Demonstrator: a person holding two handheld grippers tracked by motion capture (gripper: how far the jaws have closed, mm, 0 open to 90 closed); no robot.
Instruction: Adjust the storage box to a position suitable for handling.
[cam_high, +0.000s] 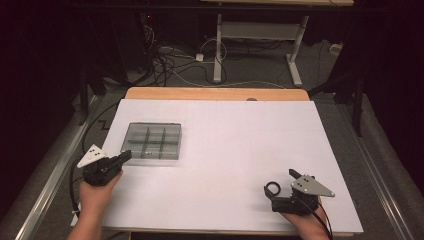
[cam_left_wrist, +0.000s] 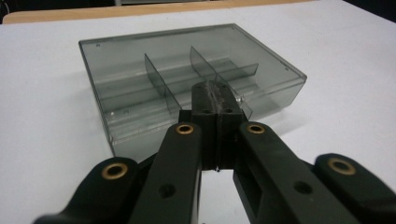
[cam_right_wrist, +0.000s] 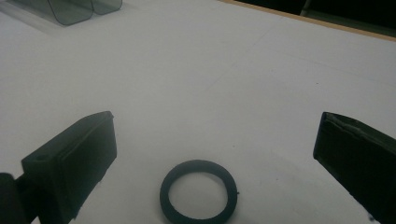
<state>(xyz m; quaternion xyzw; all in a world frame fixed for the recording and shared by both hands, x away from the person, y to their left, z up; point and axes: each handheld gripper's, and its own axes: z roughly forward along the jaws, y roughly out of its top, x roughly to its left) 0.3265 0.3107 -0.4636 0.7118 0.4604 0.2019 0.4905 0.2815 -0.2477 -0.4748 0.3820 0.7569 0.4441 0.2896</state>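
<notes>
Near right of the table (cam_high: 240, 200), the right gripper (cam_high: 282, 181) rests with its jaws spread wide, a black ring (cam_right_wrist: 198, 196) lying flat on the white sheet between them, untouched. A sound pick would, by judgement, lower the jaws level about the ring and close on its outer rim at opposite points, so that it does not tip or skid away.

Near left, the left gripper (cam_high: 125, 156) has its jaws pressed together on nothing, its tips just at the near edge of the box (cam_high: 152, 141), a smoky clear tray with dividers at far left. It should hold clear of the box wall so as not to shove it.

The right gripper view gives what the high view blurs: the ring lies nearer the left jaw, free of both pads. The left gripper view shows the dividers (cam_left_wrist: 163, 86) and a small pale item (cam_left_wrist: 239, 99) beside the tips, too small to identify. The high view alone relates ring to box: well apart, across the sheet.
</notes>
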